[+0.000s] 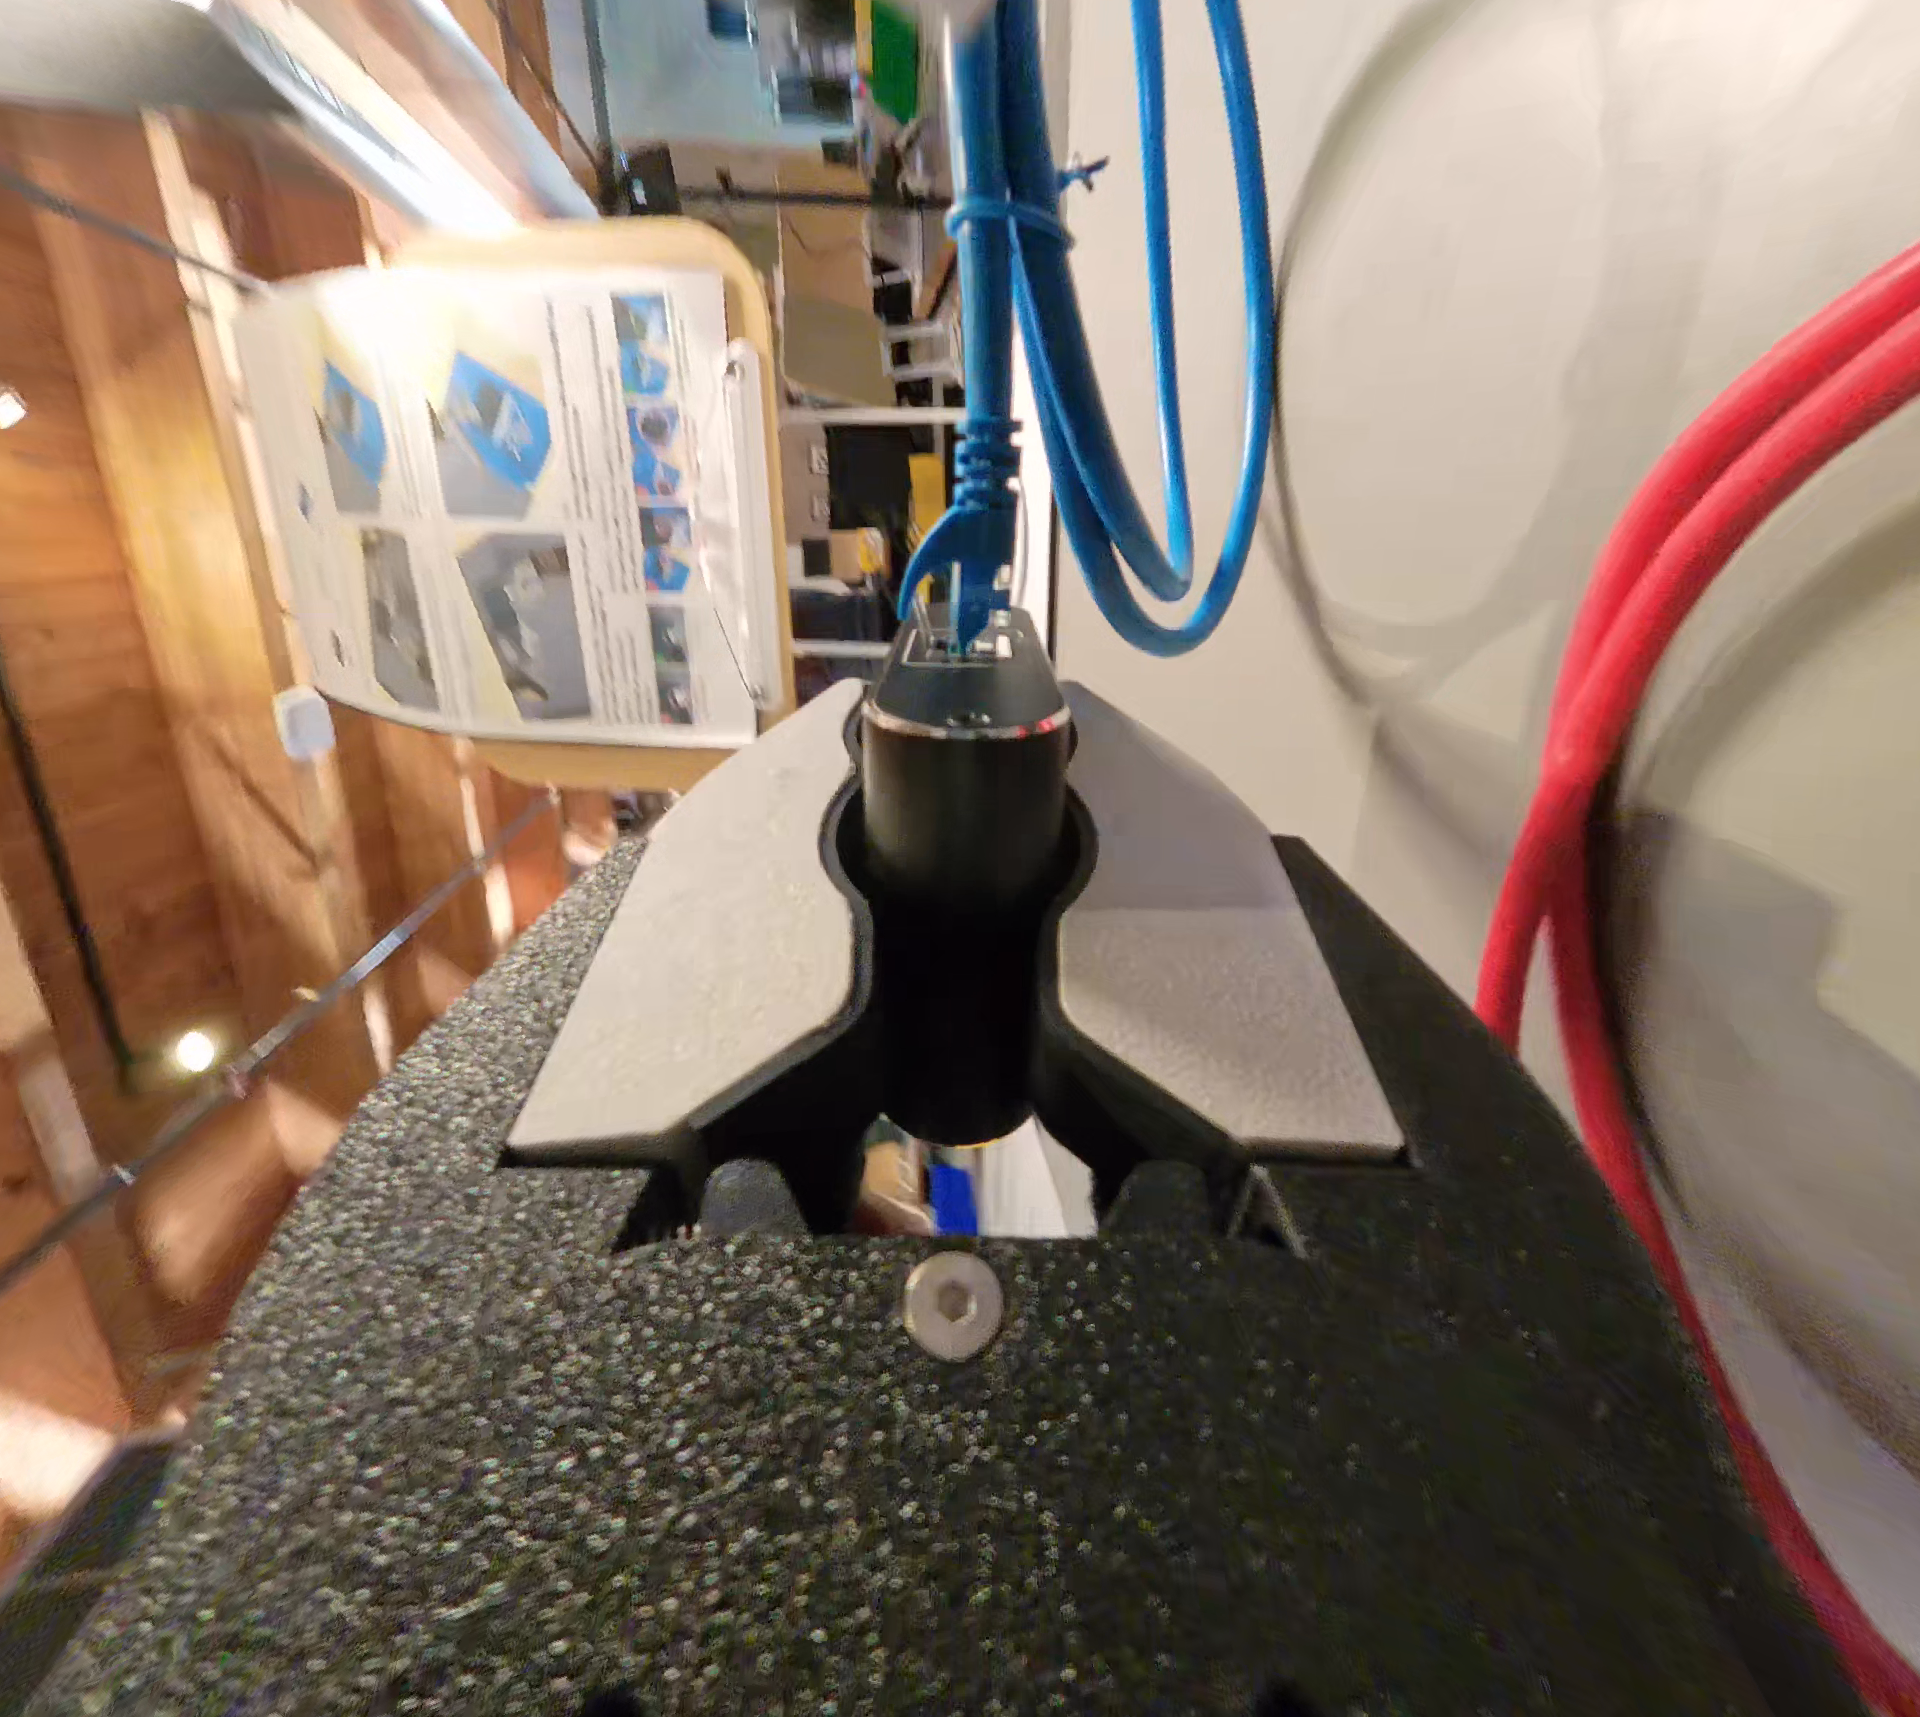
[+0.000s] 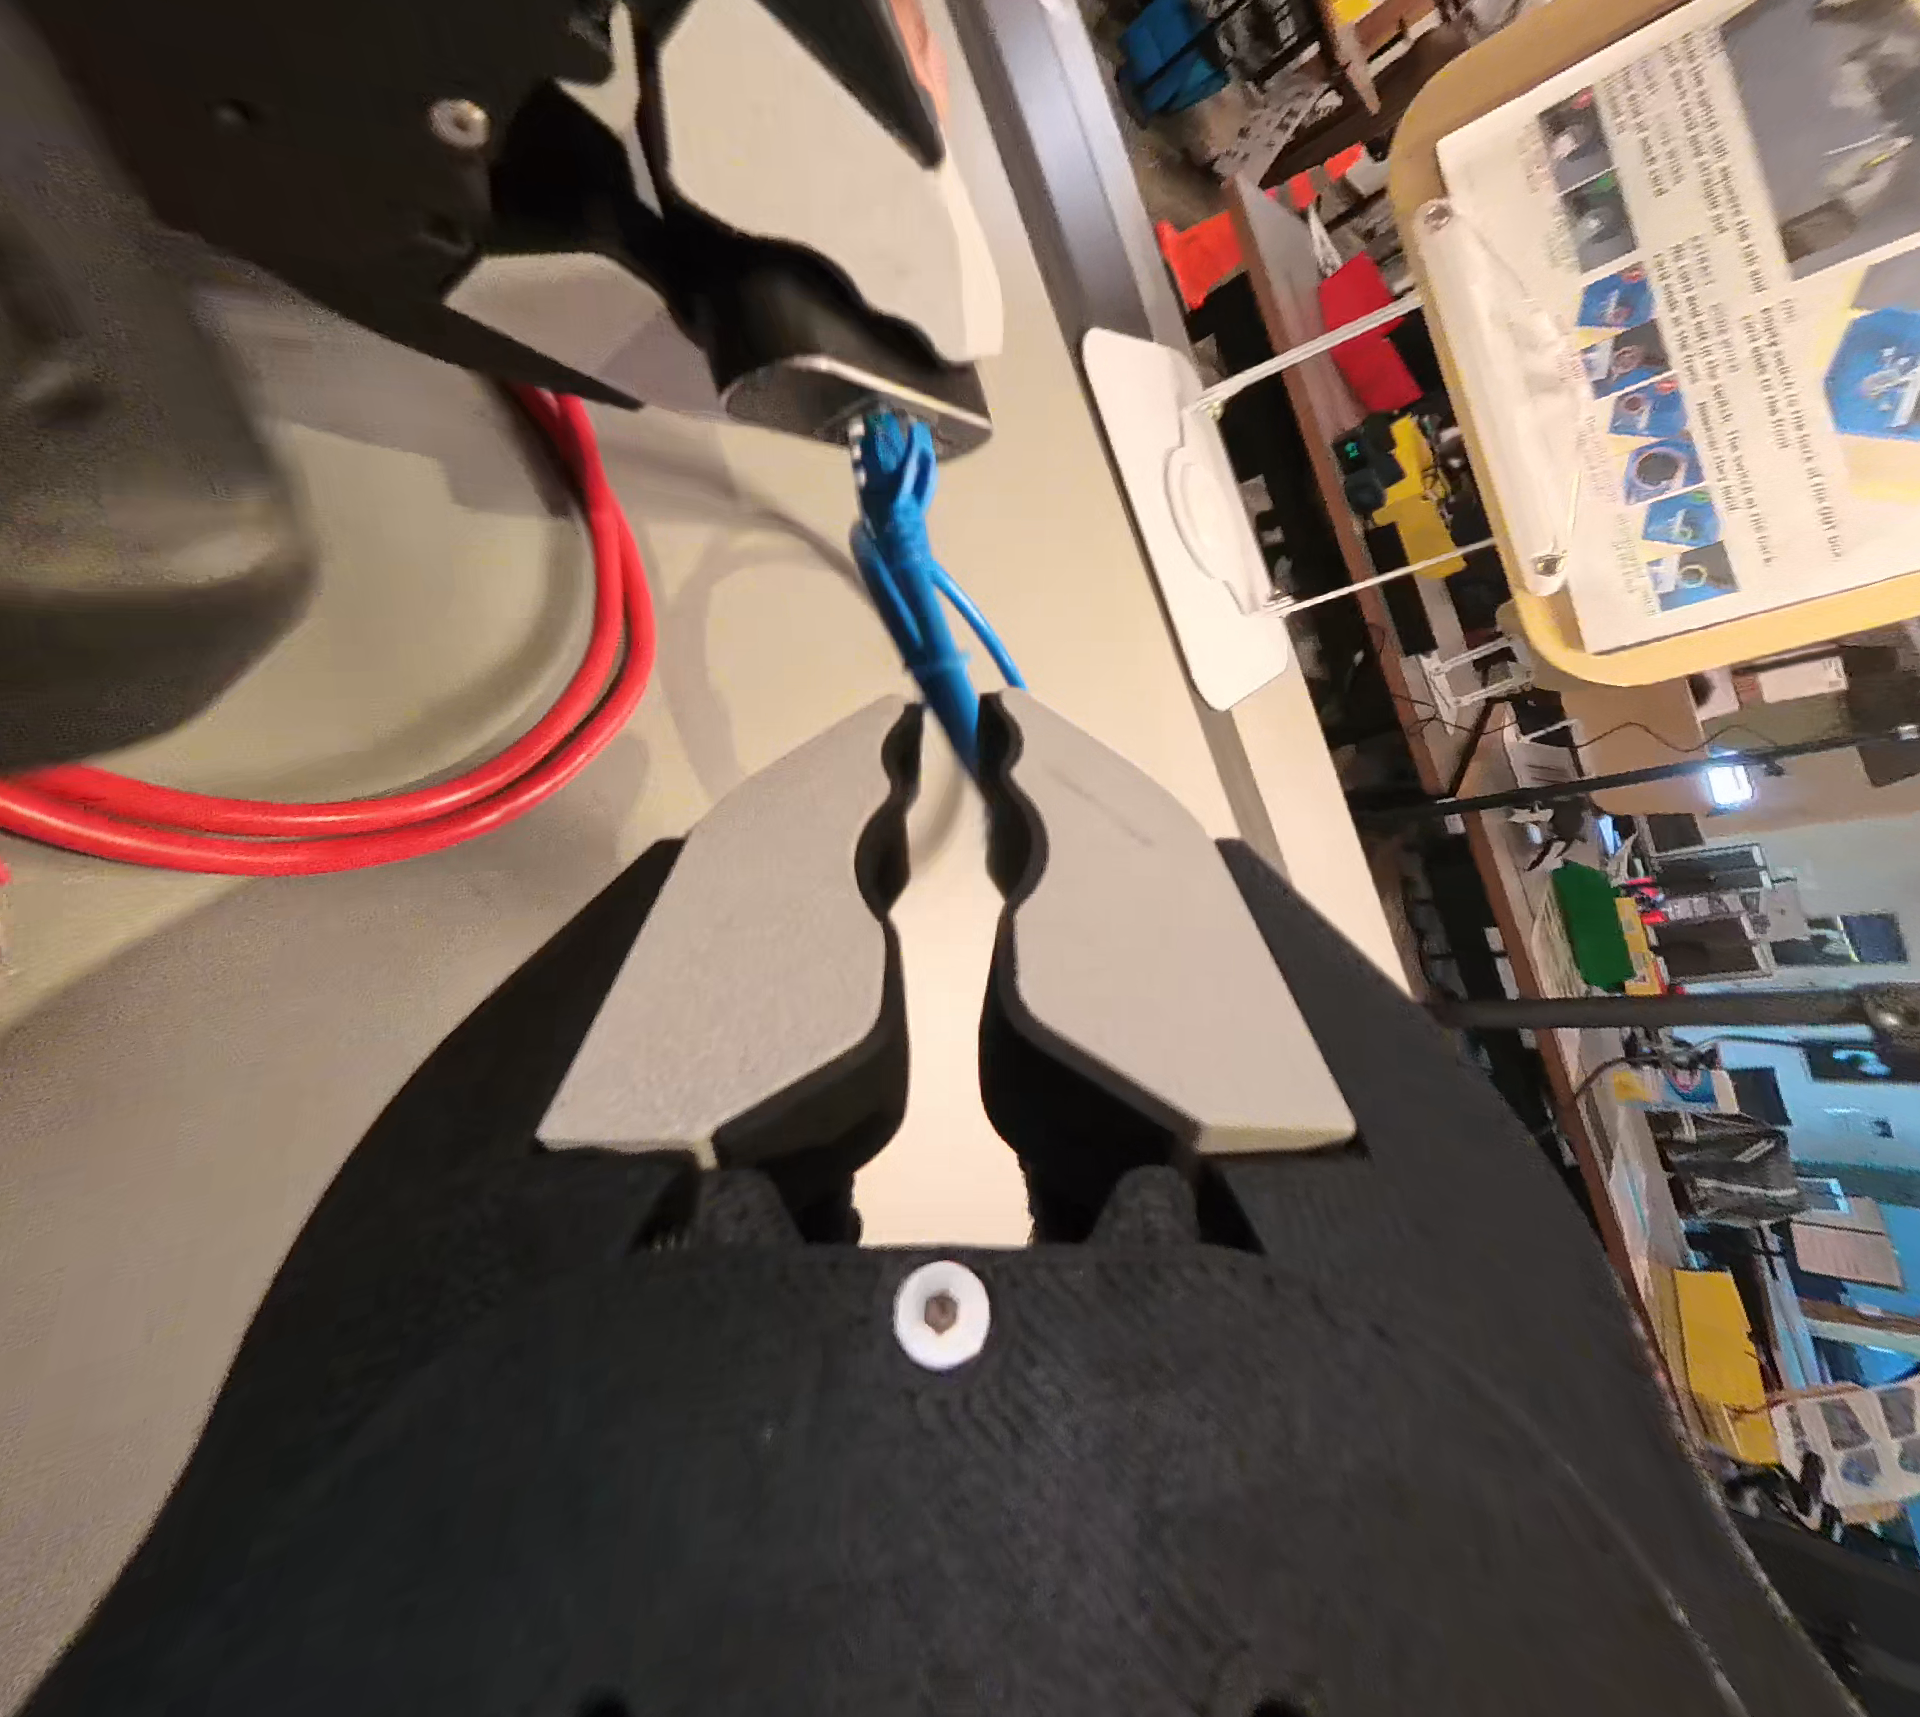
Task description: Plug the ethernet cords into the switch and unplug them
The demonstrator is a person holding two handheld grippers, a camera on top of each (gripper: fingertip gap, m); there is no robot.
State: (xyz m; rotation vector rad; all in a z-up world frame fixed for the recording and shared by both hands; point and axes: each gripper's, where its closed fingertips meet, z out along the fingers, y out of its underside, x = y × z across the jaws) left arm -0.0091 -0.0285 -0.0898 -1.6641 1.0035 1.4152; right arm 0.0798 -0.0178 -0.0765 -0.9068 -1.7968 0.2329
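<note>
My left gripper (image 1: 966, 711) is shut on a small black switch (image 1: 966, 794), held off the white table. A blue ethernet cord's plug (image 1: 971, 576) sits in one of the switch's ports. The rest of the blue cord (image 1: 1216, 317) hangs in tied loops. My right gripper (image 2: 954, 717) is shut on the blue cord (image 2: 935, 628) a short way behind the plug (image 2: 894, 462). The right wrist view also shows the left gripper (image 2: 821, 379) holding the switch (image 2: 862, 400). A coiled red ethernet cord (image 2: 468, 800) lies on the table; it also shows in the left wrist view (image 1: 1621, 628).
A wooden clipboard with a printed sheet (image 2: 1683, 296) stands on a white stand base (image 2: 1184, 524) at the table's edge (image 2: 1101, 140). It also shows in the left wrist view (image 1: 520, 504). Cluttered workshop benches lie beyond. About 9 centimetres separates my left fingertips from my right.
</note>
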